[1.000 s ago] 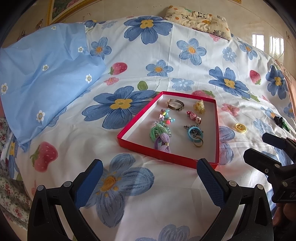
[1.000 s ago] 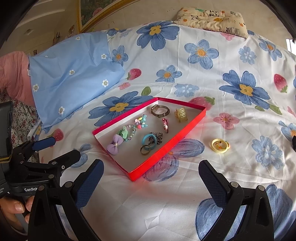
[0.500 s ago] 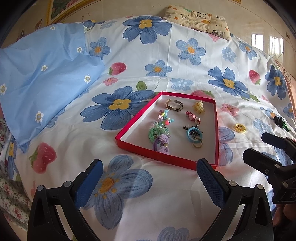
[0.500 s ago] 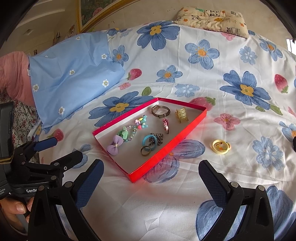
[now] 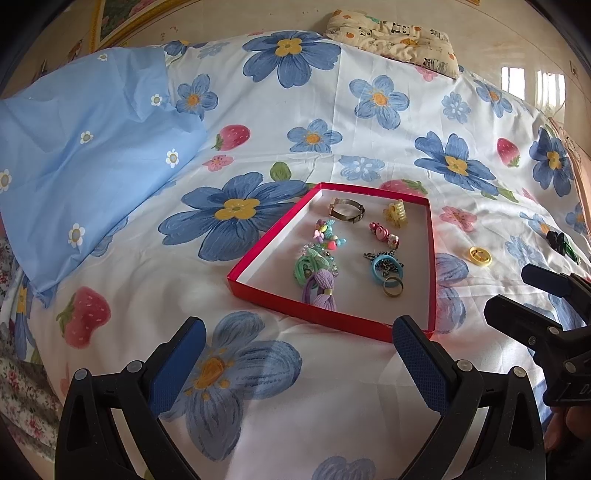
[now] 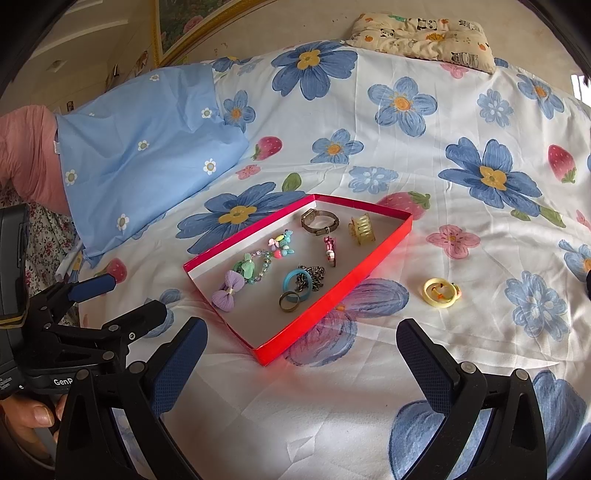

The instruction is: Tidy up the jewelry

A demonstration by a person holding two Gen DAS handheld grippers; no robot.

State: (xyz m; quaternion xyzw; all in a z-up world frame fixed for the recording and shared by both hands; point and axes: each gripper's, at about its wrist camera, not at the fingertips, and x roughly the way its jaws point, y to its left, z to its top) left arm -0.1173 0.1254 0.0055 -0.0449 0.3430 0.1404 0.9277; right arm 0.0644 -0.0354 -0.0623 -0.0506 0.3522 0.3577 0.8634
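Observation:
A shallow red box (image 5: 258,254) (image 6: 373,262) lies on the flowered bedsheet. It holds several pieces: a metal bracelet (image 6: 319,221), a yellow hair claw (image 6: 362,229), a purple bow (image 6: 228,290), a blue ring (image 6: 293,280) and a bronze ring (image 6: 290,301). A yellow ring-shaped piece (image 6: 439,292) (image 5: 480,255) lies on the sheet right of the box. A dark green piece (image 5: 561,242) lies farther right. My left gripper (image 5: 299,354) is open and empty, just short of the box's near edge. My right gripper (image 6: 301,354) is open and empty near the box's corner.
A light blue pillow (image 5: 85,166) (image 6: 147,155) lies at the left. A small patterned cushion (image 5: 395,33) (image 6: 424,35) sits at the far edge of the bed. The right gripper shows in the left wrist view (image 5: 543,306); the left gripper shows in the right wrist view (image 6: 110,302).
Both views have shifted only slightly; the left camera has drifted a little, so the box sits marginally lower-left in its frame. Both grippers stay open and empty.

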